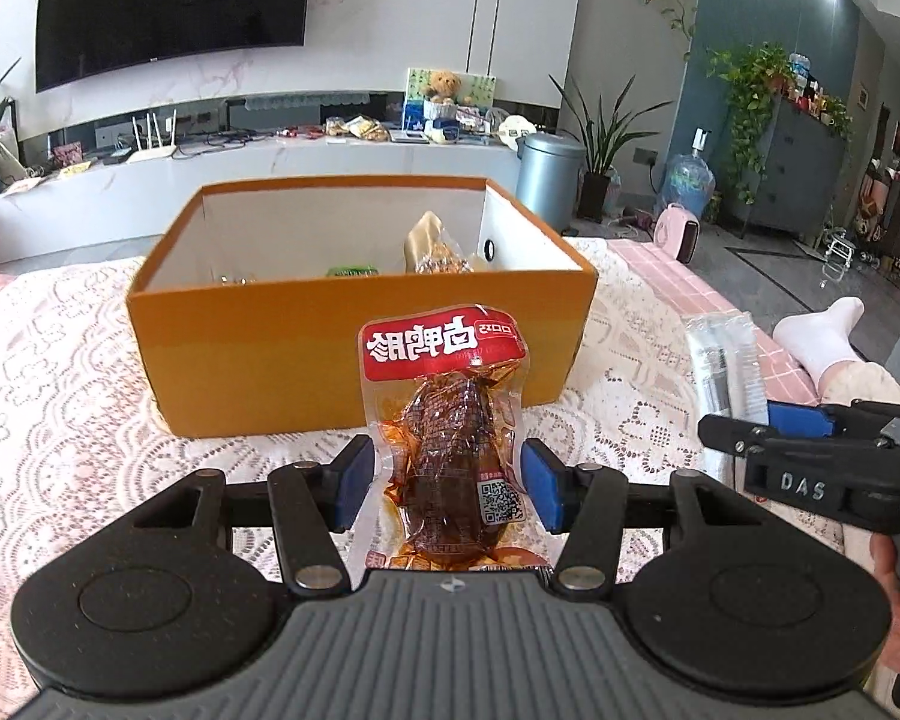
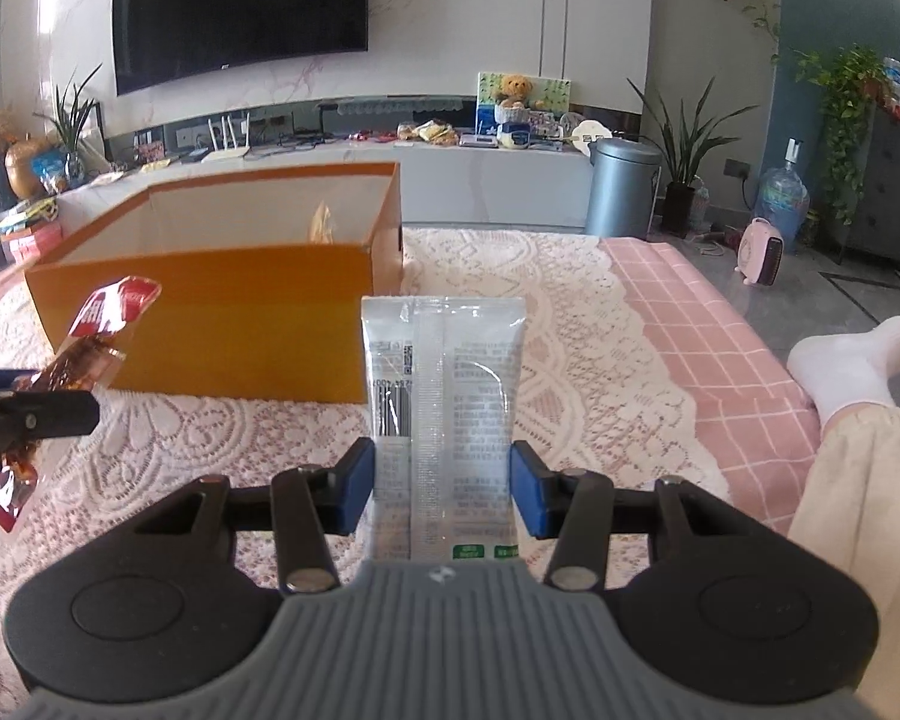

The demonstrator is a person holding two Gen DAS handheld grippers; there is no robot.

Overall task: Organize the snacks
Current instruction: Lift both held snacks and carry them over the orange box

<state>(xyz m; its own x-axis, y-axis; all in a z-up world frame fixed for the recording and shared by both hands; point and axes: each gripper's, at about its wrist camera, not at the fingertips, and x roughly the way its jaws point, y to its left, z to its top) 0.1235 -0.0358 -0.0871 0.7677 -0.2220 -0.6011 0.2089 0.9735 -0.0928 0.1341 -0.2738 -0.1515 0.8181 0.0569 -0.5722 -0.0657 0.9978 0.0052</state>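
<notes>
A table under a lace cloth carries an orange box, open at the top, standing just beyond both grippers. Inside the box, against its right wall, a tan snack pack leans upright, with a green packet low beside it.

The left gripper stands about half open, its blue pads pressed against the two edges of a red-topped meat pack. The pack is clear of the cloth, its red header pointing towards the near wall of the box.

The right gripper is set a little narrower and clamps a white sachet by its sides, barcode and back seam facing the camera. The sachet sticks forward over the cloth, just right of the box's near corner. In the left view it lies to the right of the meat pack.
</notes>
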